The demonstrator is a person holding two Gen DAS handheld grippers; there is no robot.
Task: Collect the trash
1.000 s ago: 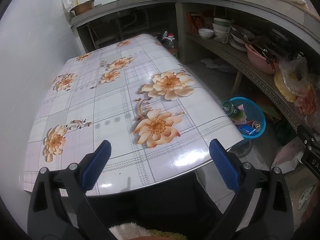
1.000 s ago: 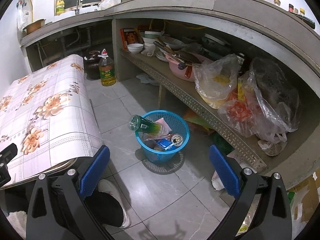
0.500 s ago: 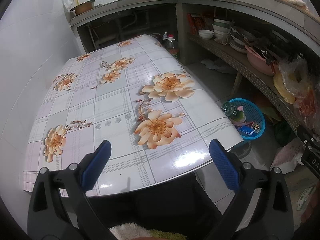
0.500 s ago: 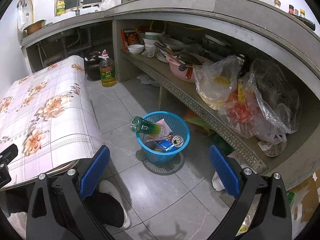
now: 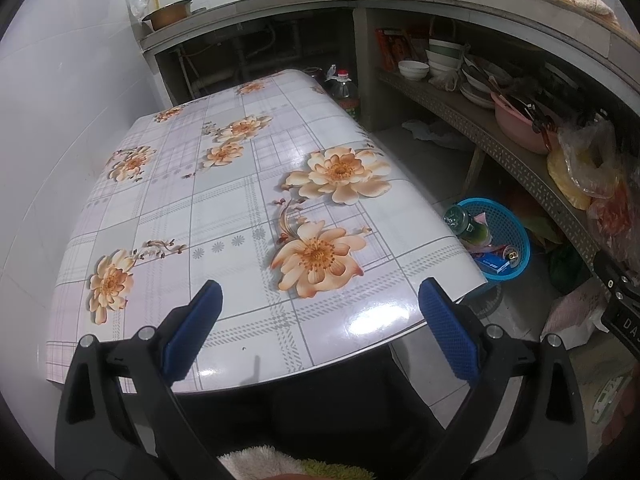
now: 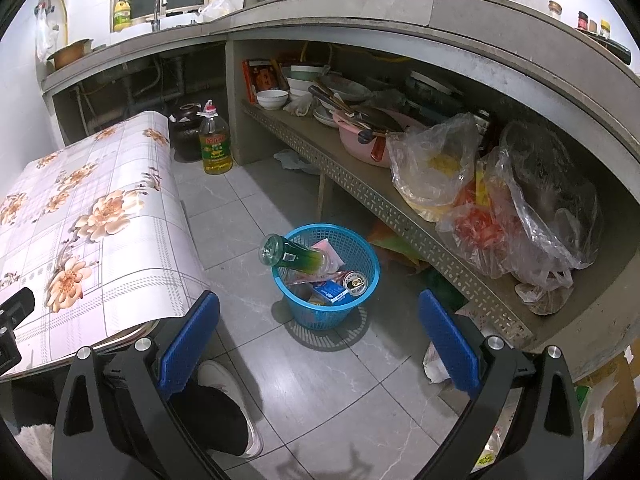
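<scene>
The table [image 5: 224, 184] with its flowered cloth fills the left wrist view from nine to one o'clock. On the floor at three o'clock of it stands the blue basket [image 6: 360, 248], holding a green bottle [image 6: 292, 256], a can [image 6: 355, 281] and a blue box [image 6: 334, 292]. The left gripper [image 5: 316, 320] and right gripper [image 6: 318, 320] both gape wide, holding nothing.
</scene>
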